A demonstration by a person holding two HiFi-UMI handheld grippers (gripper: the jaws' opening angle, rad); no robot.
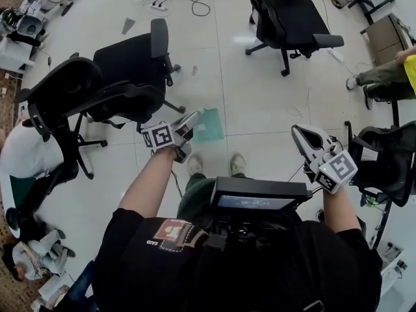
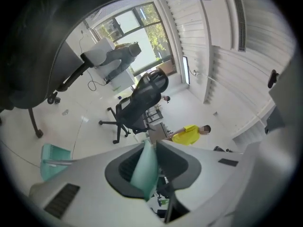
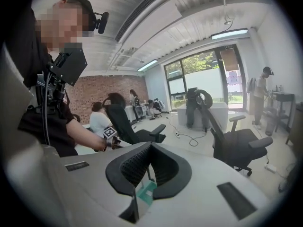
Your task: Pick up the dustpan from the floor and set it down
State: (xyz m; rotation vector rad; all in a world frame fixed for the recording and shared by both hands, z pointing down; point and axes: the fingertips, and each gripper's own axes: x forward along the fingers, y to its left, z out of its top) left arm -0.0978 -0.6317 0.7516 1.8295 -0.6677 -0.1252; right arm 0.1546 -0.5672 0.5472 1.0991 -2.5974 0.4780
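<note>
One thin teal edge of the dustpan pinched in the left gripper, seemingly off the floor; right gripper closed on nothing. Could swing and slip out if lowered quickly.

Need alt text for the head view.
Steep downward view: the left gripper grips a teal dustpan ahead of the person's feet. The right gripper is clear of it; black office chairs stand on the pale floor.
</note>
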